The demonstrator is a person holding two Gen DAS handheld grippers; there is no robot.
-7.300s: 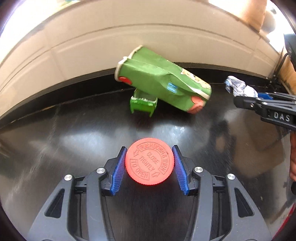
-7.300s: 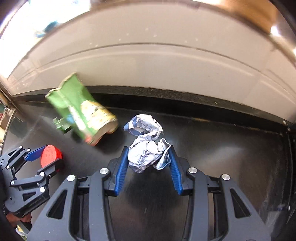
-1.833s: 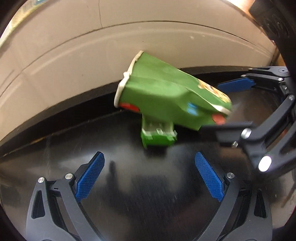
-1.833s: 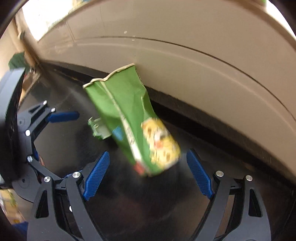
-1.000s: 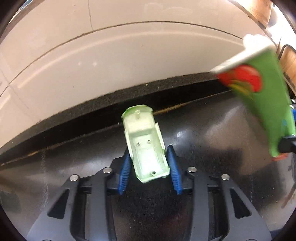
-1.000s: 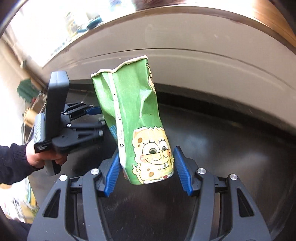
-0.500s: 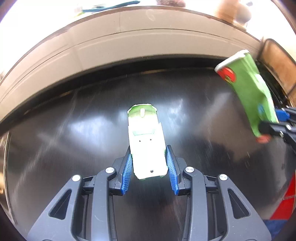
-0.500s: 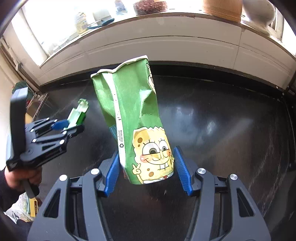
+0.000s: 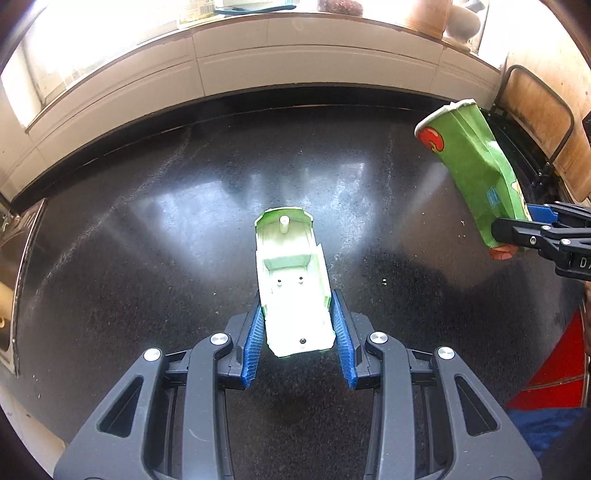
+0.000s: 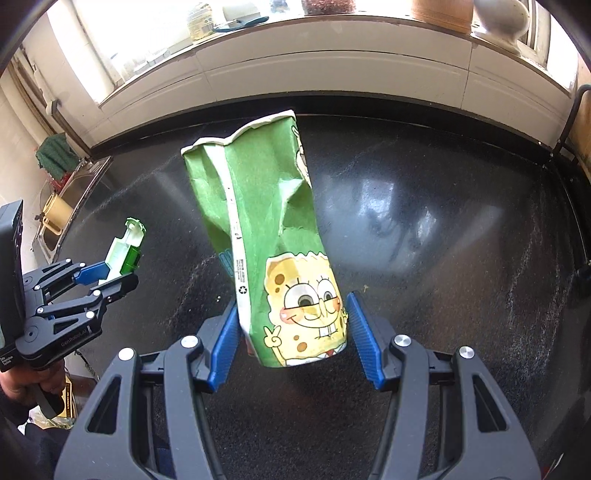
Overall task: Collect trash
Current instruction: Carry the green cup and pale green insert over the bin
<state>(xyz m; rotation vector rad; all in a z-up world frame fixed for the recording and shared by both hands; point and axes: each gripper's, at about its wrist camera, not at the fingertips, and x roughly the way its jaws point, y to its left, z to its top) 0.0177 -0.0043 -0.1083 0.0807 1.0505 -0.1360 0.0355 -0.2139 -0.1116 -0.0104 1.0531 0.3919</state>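
My left gripper (image 9: 298, 332) is shut on a small pale green plastic piece (image 9: 291, 284), held above the black countertop (image 9: 147, 258); the same piece (image 10: 125, 251) and the left gripper (image 10: 107, 278) show at the left of the right wrist view. My right gripper (image 10: 291, 336) is shut on the lower end of a crumpled green paper cup (image 10: 269, 240) with a yellow cartoon figure, its rim pointing away. In the left wrist view that cup (image 9: 472, 166) hangs at the right, clamped by the right gripper (image 9: 532, 221).
A white tiled wall and a windowsill (image 10: 332, 33) with jars run along the counter's far edge. A sink (image 10: 70, 195) with a yellow cup lies at the left. A chair back (image 9: 535, 122) stands at the right. Something red (image 9: 557, 369) lies below the counter's near right edge.
Both grippers have drawn back from the wall with their loads, so more of the counter and windowsill shows. The cup and the plastic piece stay clamped as before.
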